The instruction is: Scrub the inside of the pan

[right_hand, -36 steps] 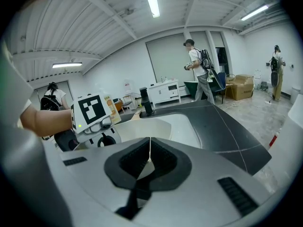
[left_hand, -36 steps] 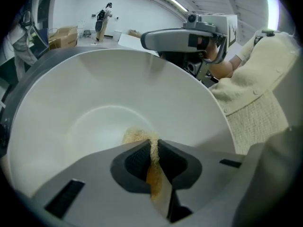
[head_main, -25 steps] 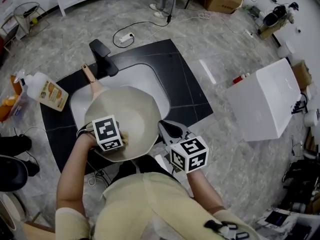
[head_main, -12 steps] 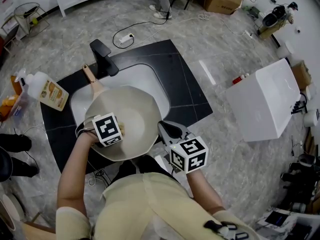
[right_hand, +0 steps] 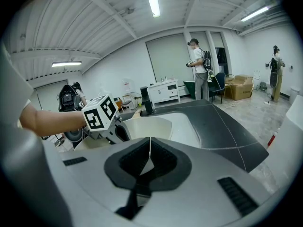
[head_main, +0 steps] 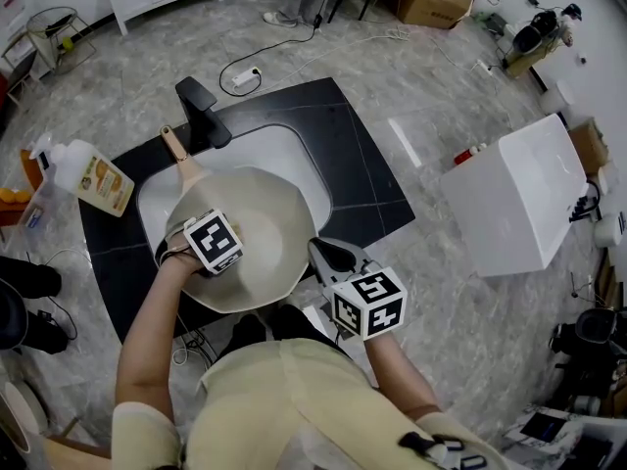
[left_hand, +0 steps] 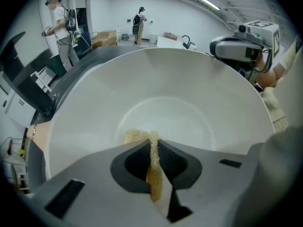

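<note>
Sliding farther across the pan [left_hand: 165, 89], left gripper [left_hand: 152, 144] pinches scourer [left_hand: 134, 136]; right gripper [right_hand: 149, 145] unmoved.

Head view overhead, left gripper view close, both showing pan [head_main: 276, 231]

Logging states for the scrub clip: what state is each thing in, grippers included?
Left gripper: shut on the scrubber, inside the pan.
Right gripper: jaws together, at the pan's rim.
Pan: over the sink, inside shows no dirt.
Faucet: no water seen running.
Soap bottle: looks upright, beside the sink.
</note>
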The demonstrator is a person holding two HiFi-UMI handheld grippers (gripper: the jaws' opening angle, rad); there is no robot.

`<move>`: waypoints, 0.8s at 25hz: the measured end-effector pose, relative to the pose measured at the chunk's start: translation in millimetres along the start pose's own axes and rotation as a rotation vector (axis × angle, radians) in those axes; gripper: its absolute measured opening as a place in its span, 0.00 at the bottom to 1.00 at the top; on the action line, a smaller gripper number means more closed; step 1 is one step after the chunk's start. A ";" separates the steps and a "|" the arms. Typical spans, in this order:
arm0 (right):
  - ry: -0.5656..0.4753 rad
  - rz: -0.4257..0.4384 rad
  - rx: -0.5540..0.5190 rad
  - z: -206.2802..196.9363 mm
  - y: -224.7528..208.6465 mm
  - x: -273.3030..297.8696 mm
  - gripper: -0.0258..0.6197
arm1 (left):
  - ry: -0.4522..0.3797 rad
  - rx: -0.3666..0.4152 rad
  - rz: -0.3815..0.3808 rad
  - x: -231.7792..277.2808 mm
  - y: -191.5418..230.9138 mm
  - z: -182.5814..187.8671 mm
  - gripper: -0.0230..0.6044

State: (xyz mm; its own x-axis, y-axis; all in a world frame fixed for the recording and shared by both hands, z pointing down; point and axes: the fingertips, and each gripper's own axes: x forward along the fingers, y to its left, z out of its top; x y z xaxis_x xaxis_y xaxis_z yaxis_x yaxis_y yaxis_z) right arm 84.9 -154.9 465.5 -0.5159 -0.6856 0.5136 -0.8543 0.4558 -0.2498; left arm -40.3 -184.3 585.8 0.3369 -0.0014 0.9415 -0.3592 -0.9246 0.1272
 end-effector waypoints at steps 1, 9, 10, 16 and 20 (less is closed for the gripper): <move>0.000 0.000 0.000 -0.5 0.0 -0.6 0.07 | -0.016 0.000 -0.002 1.0 0.4 2.9 0.09; -0.001 0.001 0.001 -1.5 0.3 -2.4 0.07 | -0.082 -0.038 -0.087 4.3 -10.9 16.9 0.09; -0.002 0.004 0.002 -1.2 0.8 -2.6 0.07 | -0.088 -0.043 -0.103 3.8 -14.6 18.4 0.09; -0.014 0.024 0.015 3.3 5.4 -1.8 0.07 | -0.081 -0.031 -0.212 1.5 -42.1 20.9 0.09; -0.020 0.025 0.009 7.2 6.1 -2.0 0.07 | -0.058 -0.011 -0.261 -1.1 -57.2 18.9 0.09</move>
State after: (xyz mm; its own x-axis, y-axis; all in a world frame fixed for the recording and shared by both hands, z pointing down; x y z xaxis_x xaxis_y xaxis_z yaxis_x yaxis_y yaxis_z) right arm 80.3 -154.8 457.0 -0.5380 -0.6853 0.4909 -0.8418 0.4678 -0.2694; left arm -3.7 -138.6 571.6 0.4685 0.2142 0.8571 -0.2629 -0.8924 0.3667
